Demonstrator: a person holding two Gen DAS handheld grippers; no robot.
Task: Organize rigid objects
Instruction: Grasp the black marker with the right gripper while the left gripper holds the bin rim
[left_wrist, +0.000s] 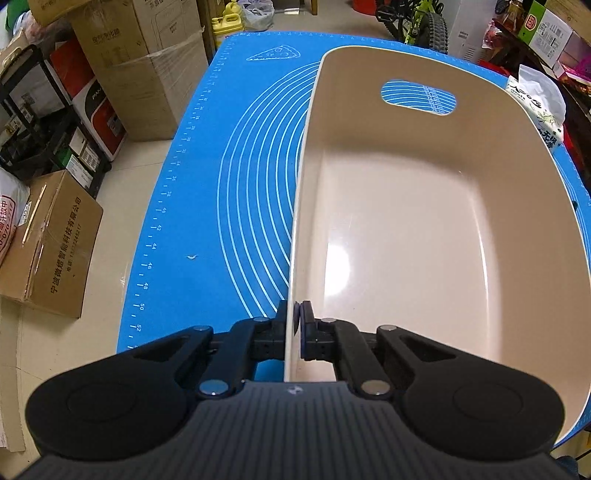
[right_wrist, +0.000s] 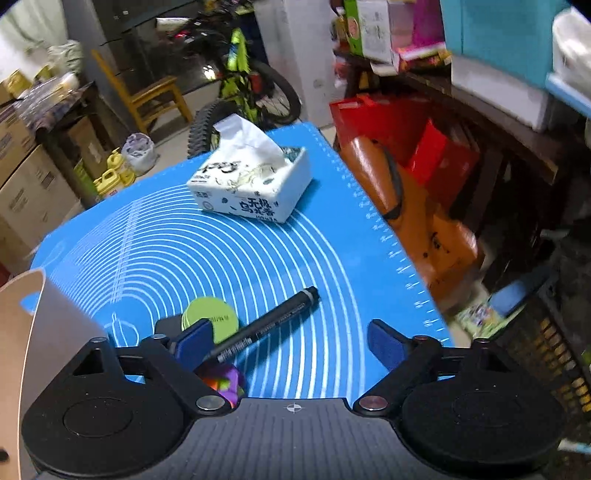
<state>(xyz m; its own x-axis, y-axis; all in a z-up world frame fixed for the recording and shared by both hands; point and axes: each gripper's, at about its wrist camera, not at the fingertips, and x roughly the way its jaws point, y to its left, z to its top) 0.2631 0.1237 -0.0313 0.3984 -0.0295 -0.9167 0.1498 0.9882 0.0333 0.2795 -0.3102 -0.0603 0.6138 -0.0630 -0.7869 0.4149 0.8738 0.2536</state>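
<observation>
We had the left gripper (left_wrist: 297, 325) pinching the near wall of the beige bin (left_wrist: 406, 229), which was empty. Our right gripper (right_wrist: 291, 343) hung spread above the marker (right_wrist: 266, 325), green lid (right_wrist: 214, 317) and tissue pack (right_wrist: 251, 184) ahead: 3 items unsorted.

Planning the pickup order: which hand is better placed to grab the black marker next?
Right. The right gripper is open just above the marker; the left gripper is shut on the bin wall.

Cardboard boxes (left_wrist: 147, 66), bicycle (right_wrist: 243, 77), perhaps chair (right_wrist: 147, 92).
</observation>
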